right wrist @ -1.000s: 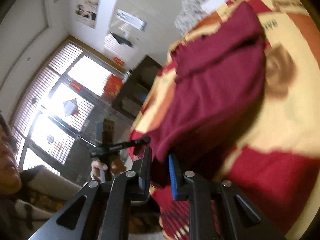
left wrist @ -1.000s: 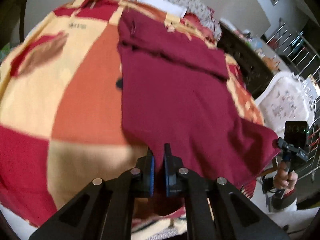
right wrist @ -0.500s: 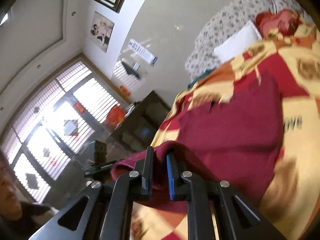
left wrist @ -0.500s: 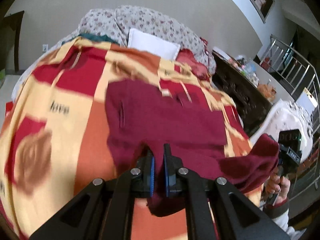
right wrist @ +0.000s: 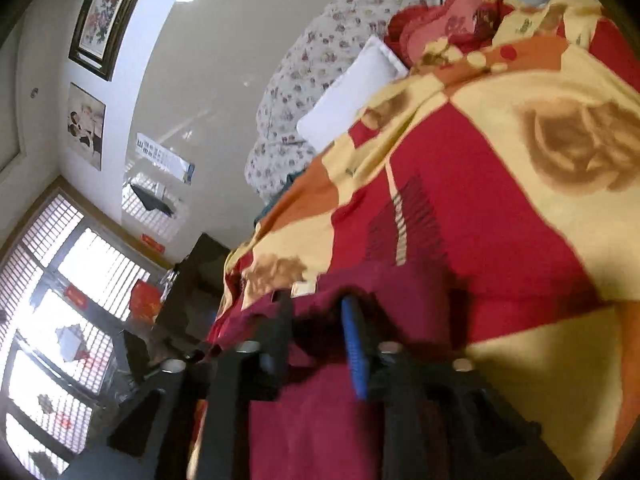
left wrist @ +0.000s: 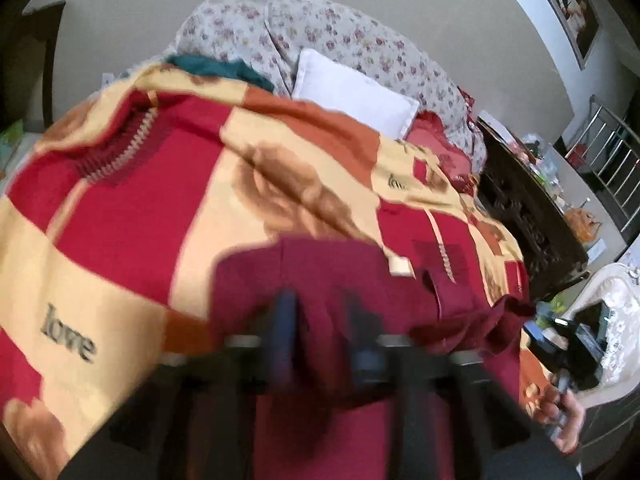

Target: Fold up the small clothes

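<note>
A dark maroon garment (left wrist: 344,276) lies folded over on the patterned red, cream and orange blanket (left wrist: 120,220). My left gripper (left wrist: 322,320) hovers over its near fold, blurred by motion, jaws opening, cloth lying loose between the fingers and no pad pressing on it. In the right wrist view the same maroon garment (right wrist: 332,400) spreads under my right gripper (right wrist: 316,320), whose jaws are opening too, with the fold's edge slack between the blue-padded fingers (right wrist: 354,344). A raised corner of the cloth (left wrist: 516,308) sticks up at the right side.
A white pillow (left wrist: 352,96), a floral quilt (left wrist: 328,36) and a teal cloth (left wrist: 220,68) lie at the head of the bed. A dark wooden cabinet (left wrist: 532,216) stands along the bed's right side. A person's hand (left wrist: 560,412) holds the other gripper's handle there.
Both grippers carried the garment's lower edge forward over the rest, doubling it. Both jaws, shut on the cloth before, now stand apart and the cloth lies loose.
</note>
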